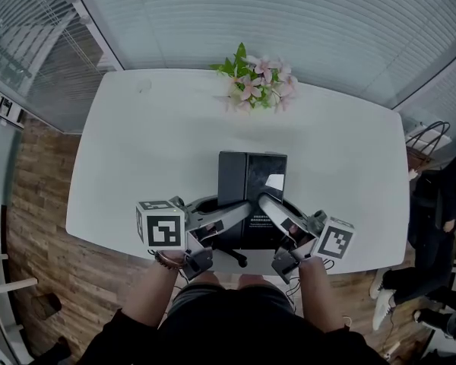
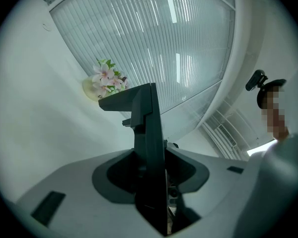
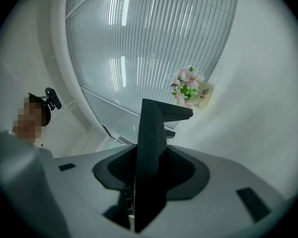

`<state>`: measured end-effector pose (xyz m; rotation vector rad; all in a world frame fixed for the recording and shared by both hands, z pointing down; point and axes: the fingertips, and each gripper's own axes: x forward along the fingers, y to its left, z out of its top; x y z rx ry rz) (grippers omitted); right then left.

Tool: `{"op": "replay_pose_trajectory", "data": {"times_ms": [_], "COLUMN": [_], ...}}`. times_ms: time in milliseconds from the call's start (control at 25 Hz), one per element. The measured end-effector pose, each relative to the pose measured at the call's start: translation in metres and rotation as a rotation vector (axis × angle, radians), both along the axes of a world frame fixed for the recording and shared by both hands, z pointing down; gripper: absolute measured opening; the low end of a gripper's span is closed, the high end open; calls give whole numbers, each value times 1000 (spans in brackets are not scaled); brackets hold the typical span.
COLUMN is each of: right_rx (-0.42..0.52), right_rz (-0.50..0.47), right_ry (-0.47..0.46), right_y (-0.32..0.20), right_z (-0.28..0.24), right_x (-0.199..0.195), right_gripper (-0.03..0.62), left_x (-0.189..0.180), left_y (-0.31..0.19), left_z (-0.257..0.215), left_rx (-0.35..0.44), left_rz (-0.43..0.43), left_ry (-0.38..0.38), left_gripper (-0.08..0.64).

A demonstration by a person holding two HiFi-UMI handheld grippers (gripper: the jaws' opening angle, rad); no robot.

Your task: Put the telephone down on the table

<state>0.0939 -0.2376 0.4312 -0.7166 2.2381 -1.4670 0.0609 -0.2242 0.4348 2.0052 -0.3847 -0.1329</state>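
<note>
A flat black telephone (image 1: 251, 185) sits over the near middle of the white table (image 1: 129, 158). I cannot tell whether it touches the tabletop. My left gripper (image 1: 235, 213) is shut on its near left edge and my right gripper (image 1: 267, 206) on its near right edge. In the left gripper view the telephone (image 2: 148, 133) stands edge-on between the jaws of the left gripper (image 2: 151, 182), rising away from the camera. The right gripper view shows the same dark slab (image 3: 150, 143) clamped in the right gripper (image 3: 149, 182).
A small pot of pink flowers (image 1: 257, 86) stands at the table's far edge, also seen as flowers (image 2: 108, 81) and flowers (image 3: 188, 88). Glass walls with blinds surround the table. A seated person (image 1: 433, 226) and a wire rack (image 1: 428, 137) are to the right, on the wooden floor.
</note>
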Motion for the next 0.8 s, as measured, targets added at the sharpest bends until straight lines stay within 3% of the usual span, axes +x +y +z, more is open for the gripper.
{"op": "replay_pose_trajectory", "data": {"times_ms": [800], "right_rx": [-83], "right_rz": [0], "right_ry": [-38], "right_y": [-11], "right_z": [43], "right_x": [-1], "right_gripper": [181], "left_x": [3], "left_y": [-12], "left_z": [46], "left_rx": [-68], "left_rz": [0], "left_ry": [-23], "left_gripper": [198]}}
